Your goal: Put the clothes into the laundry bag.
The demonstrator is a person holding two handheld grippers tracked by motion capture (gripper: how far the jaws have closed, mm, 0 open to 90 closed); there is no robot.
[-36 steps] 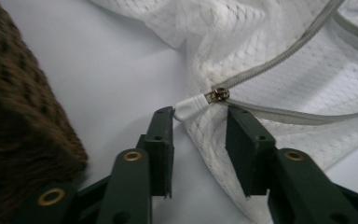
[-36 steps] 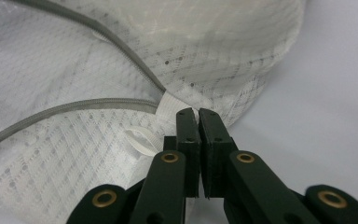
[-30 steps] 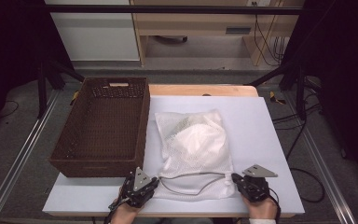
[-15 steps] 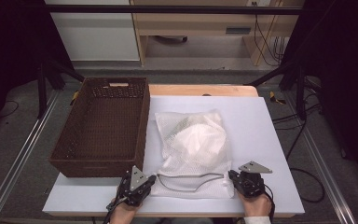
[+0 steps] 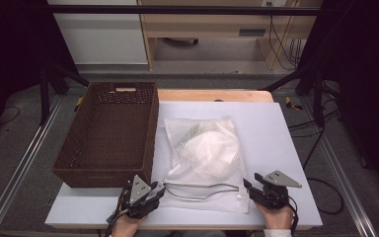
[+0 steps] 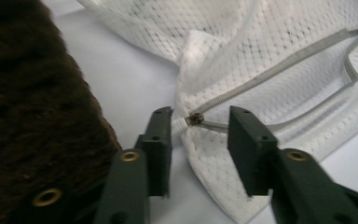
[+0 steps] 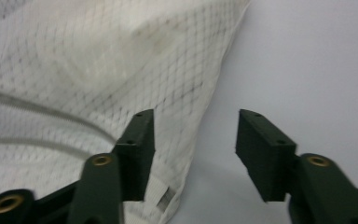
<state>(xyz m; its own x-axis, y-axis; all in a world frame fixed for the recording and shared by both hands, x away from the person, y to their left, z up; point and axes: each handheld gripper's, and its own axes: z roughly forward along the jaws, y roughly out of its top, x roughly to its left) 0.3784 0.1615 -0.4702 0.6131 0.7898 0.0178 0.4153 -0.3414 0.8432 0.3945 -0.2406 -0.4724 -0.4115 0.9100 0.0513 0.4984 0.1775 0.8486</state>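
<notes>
I am holding the left claw [image 5: 154, 193] released at the near left corner of the white mesh zip-up laundry bag [image 5: 205, 160], which is lying flat on the white desk [image 5: 286, 143] just ahead of both claws. In the left gripper view its jaws have just been opening, and the small brass zipper pull [image 6: 195, 119] is sitting in the gap between them, close to the left jaw; I am not seeing either pad pressing on it. The grey zipper tape [image 6: 279, 70] is running away from that claw up and to the right across the mesh.

I am keeping the right claw [image 5: 250, 187] released too, at the bag's near right corner. Its jaws have also just been opening; in the right gripper view the bag's edge is lying under the left jaw, though the blur is leaving me unsure whether it is touching the fabric, and bare desk is showing between the jaws.

The dark brown woven rectangular basket [image 5: 111, 133] is standing just to the left of the left claw, beside the bag.
</notes>
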